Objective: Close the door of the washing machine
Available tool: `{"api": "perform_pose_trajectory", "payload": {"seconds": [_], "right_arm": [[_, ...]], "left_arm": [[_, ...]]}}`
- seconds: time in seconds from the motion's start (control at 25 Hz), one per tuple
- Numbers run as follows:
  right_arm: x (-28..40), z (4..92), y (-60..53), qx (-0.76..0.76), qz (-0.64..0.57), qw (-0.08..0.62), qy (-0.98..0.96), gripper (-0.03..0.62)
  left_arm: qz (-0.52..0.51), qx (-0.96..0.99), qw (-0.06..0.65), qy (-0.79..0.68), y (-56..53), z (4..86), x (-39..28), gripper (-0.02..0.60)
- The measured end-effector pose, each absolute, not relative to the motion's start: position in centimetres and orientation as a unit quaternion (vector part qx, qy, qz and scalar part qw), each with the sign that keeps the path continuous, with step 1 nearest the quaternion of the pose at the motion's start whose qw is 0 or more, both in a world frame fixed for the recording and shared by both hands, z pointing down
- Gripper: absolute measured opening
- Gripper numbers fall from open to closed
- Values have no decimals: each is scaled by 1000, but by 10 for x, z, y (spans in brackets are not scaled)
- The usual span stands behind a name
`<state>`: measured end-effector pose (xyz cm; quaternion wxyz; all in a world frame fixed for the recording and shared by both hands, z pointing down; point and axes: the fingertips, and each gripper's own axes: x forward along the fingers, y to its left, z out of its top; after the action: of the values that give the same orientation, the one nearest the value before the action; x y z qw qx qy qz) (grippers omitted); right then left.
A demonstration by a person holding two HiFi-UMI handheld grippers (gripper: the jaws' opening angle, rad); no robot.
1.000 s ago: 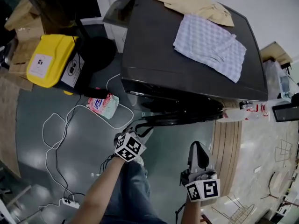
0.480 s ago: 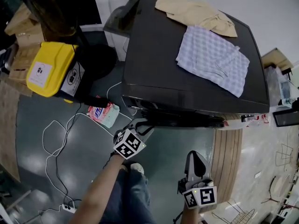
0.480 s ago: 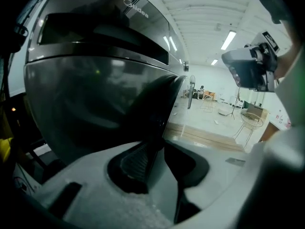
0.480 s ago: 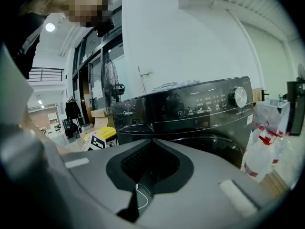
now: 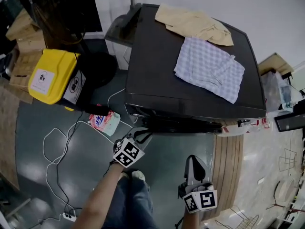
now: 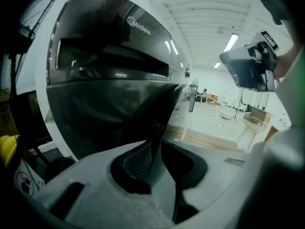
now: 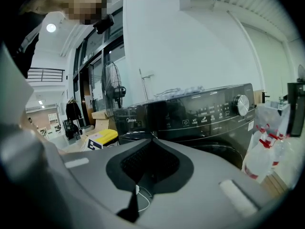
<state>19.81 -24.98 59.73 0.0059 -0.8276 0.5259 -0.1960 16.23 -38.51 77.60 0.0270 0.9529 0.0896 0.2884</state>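
We are closing the left gripper point(image 5: 141, 134) fingers, the washing machine door point(image 5: 183, 125) edge between them; right gripper point(image 5: 193, 161) fingers closed, empty.

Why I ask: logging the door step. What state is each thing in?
Washing machine door: ajar.
Left gripper: jaws closing, door edge between them.
Right gripper: shut, empty.
Checked cloth: spread on the machine's top.
Beige cloth: crumpled beside it.
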Motion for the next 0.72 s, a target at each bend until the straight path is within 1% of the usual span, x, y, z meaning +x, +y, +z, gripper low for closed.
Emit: {"api": "perform_pose_trajectory", "payload": {"seconds": [0.08, 0.16, 0.24, 0.32, 0.56, 0.72], "right_arm": [[201, 582, -252, -830, -187, 10, 525, 8], [205, 562, -253, -834, -173, 16, 523, 8], [210, 536, -255, -839, -153, 25, 522, 8], [217, 504, -256, -843, -130, 32, 521, 8], [229, 392, -264, -846, -50, 59, 527, 8], [229, 316, -272, -839, 11, 72, 540, 8]], "left_arm": [[280, 956, 20, 88, -384, 753, 155, 60], [260, 962, 11, 79, -385, 718, 146, 31], [224, 973, 2, 60, -390, 667, 140, 9], [188, 981, -7, 40, -398, 610, 134, 0], [78, 995, -54, -14, -427, 434, 130, 0], [15, 995, -92, -45, -442, 333, 126, 0]]}}
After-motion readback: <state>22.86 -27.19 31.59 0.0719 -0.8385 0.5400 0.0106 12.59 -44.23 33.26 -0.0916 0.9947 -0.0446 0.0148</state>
